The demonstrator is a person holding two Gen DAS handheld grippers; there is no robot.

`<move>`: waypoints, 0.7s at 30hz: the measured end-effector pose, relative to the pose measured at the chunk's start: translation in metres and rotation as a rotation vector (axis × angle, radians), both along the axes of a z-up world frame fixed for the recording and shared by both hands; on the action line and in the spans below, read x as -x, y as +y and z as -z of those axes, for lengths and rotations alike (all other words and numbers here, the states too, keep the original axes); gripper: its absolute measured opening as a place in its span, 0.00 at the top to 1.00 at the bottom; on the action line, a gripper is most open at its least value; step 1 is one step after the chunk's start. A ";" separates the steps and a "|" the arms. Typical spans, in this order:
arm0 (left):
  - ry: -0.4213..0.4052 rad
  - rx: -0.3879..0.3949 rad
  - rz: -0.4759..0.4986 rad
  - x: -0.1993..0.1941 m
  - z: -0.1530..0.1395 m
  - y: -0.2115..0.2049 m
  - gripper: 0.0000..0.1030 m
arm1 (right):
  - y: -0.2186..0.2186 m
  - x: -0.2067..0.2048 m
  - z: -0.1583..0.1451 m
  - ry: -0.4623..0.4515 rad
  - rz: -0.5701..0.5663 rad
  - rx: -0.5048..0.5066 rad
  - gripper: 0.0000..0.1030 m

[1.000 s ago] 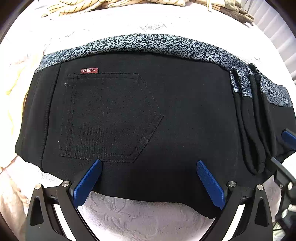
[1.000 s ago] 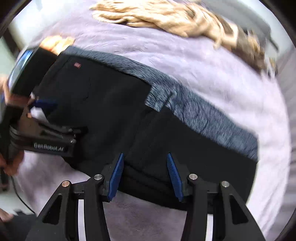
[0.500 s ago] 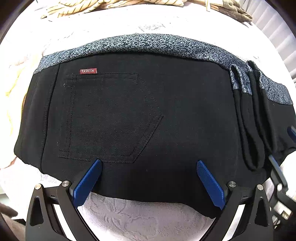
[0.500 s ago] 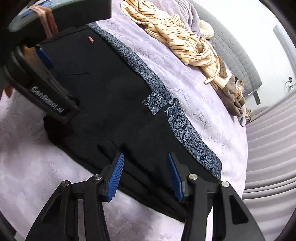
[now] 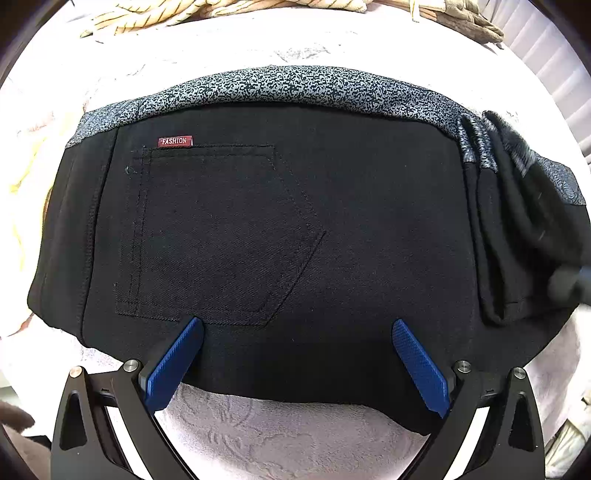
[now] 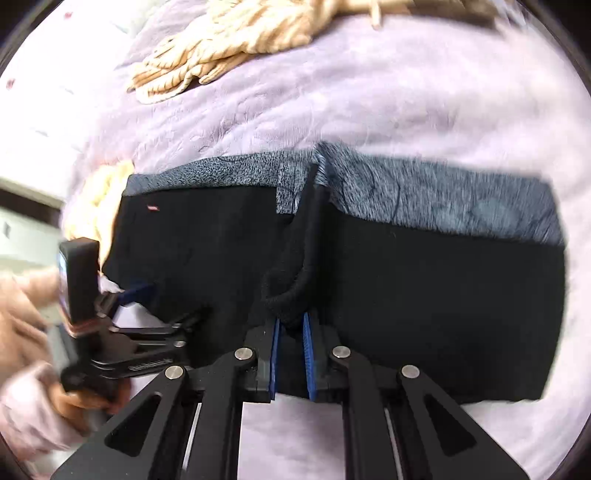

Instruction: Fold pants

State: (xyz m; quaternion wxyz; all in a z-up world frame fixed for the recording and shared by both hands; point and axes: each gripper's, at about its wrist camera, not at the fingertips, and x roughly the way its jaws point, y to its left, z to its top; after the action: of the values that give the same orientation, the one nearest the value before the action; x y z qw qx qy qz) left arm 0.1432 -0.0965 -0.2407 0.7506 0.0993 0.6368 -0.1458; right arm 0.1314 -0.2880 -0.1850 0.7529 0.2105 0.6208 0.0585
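Black pants (image 5: 295,240) with a grey speckled side band lie flat on a pale lilac bedspread; a back pocket and a red "FASHION" tag (image 5: 175,141) face up. My left gripper (image 5: 295,332) is open, its blue fingers spread over the near edge of the pants by the pocket. In the right wrist view the pants (image 6: 424,295) stretch across the bed. My right gripper (image 6: 291,332) is shut on a raised fold of the black cloth (image 6: 291,280) at the near edge. The left gripper (image 6: 122,332) shows there at the left, held by a hand.
A cream striped garment (image 6: 236,48) lies bunched on the bedspread (image 6: 369,99) beyond the pants; it also shows along the top of the left wrist view (image 5: 166,14). A yellowish cloth (image 5: 22,173) lies by the left end of the pants.
My right gripper has swung round to face the pants squarely and closed on a fold at the near edge. The left gripper has stayed put, open.
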 end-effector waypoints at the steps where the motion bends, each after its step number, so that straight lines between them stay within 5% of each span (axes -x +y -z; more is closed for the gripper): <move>1: -0.001 -0.002 0.001 0.000 0.000 0.001 0.00 | 0.006 0.002 0.007 0.021 -0.009 -0.008 0.88; 7: 0.024 -0.009 0.002 -0.003 -0.004 -0.001 0.00 | 0.037 0.008 0.020 0.047 -0.023 0.080 0.87; 10: 0.039 0.002 -0.013 -0.007 -0.017 -0.002 0.01 | 0.063 0.008 0.008 0.033 -0.160 0.189 0.76; 13: 0.021 0.046 0.003 -0.009 -0.042 -0.006 0.01 | 0.072 0.015 -0.015 -0.006 -0.231 0.089 0.70; 16: -0.027 0.101 0.089 -0.008 -0.071 -0.030 0.01 | 0.043 0.034 -0.039 -0.054 -0.118 0.047 0.69; 21: -0.070 0.224 0.233 -0.010 -0.099 -0.108 0.01 | -0.062 0.058 -0.041 -0.028 0.232 -0.011 0.69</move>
State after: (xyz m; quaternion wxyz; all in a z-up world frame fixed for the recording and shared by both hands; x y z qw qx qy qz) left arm 0.1537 -0.2045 -0.1412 0.7566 0.0931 0.5742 -0.2986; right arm 0.0730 -0.3502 -0.1438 0.7620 0.2840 0.5815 -0.0228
